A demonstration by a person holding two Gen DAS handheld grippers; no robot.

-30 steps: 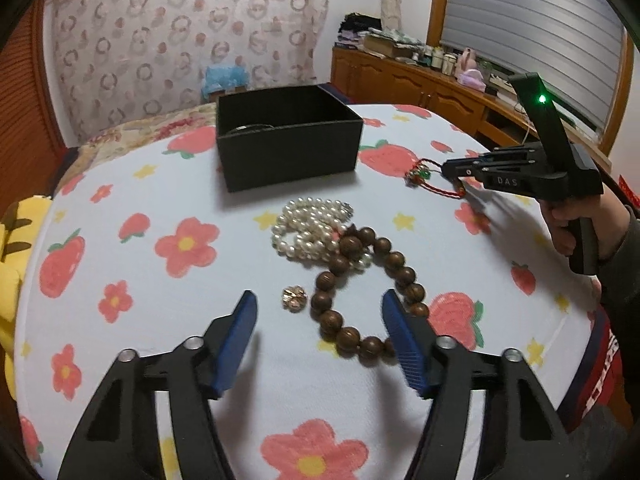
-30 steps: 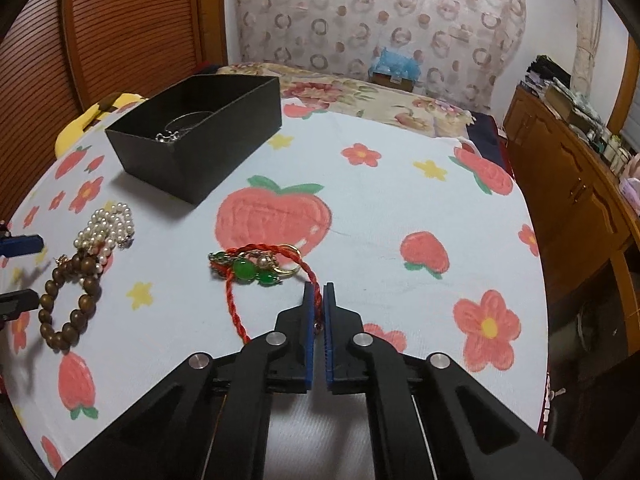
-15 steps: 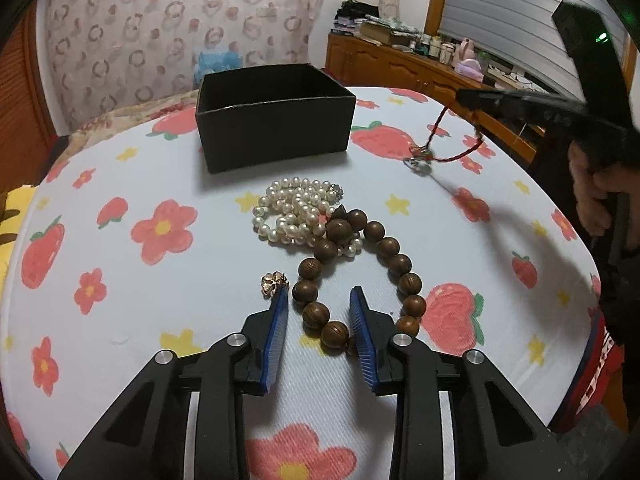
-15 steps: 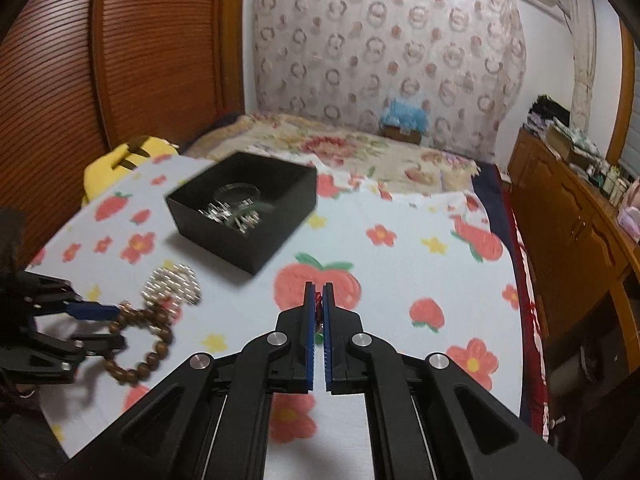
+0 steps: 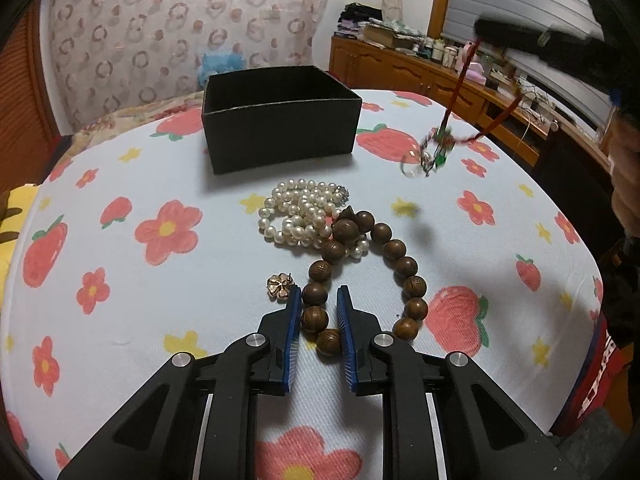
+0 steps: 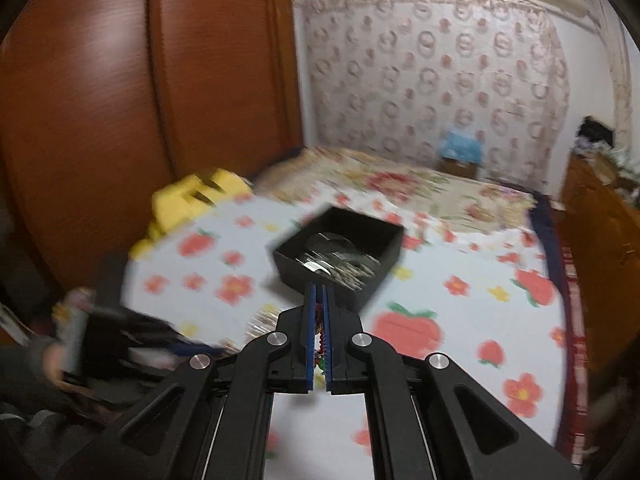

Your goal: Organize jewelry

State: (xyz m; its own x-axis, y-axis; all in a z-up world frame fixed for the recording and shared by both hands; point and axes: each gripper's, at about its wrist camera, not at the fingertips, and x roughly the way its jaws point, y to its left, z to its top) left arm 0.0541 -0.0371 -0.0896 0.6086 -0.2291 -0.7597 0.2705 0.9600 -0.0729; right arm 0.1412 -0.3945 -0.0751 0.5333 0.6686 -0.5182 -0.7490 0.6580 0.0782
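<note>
My left gripper (image 5: pixel 319 296) is low over the flowered tablecloth (image 5: pixel 120 280), its jaws closing on the wooden bead bracelet (image 5: pixel 400 256). The left pad touches one bead, the right pad the bead below. A pearl bracelet (image 5: pixel 304 216) lies partly under it, and a small gold flower piece (image 5: pixel 280 286) sits by the left fingertip. My right gripper (image 6: pixel 319 288) is shut on a red cord bracelet (image 6: pixel 318 314), whose green charm (image 5: pixel 436 148) dangles in the air right of the black box (image 5: pixel 280 132). That box (image 6: pixel 384 276) holds silvery jewelry (image 6: pixel 336 260).
A yellow plush (image 6: pixel 192 200) lies at the table's left edge before a wooden wardrobe (image 6: pixel 120 120). A wooden cabinet (image 5: pixel 420 72) with clutter runs along the far right wall. A person's hand (image 5: pixel 624 184) is at the right edge. A bed (image 6: pixel 400 184) lies beyond the table.
The left jaws came from wide apart to close around the wooden beads. The right gripper lifted the red cord bracelet off the cloth and carried it up, toward the black box.
</note>
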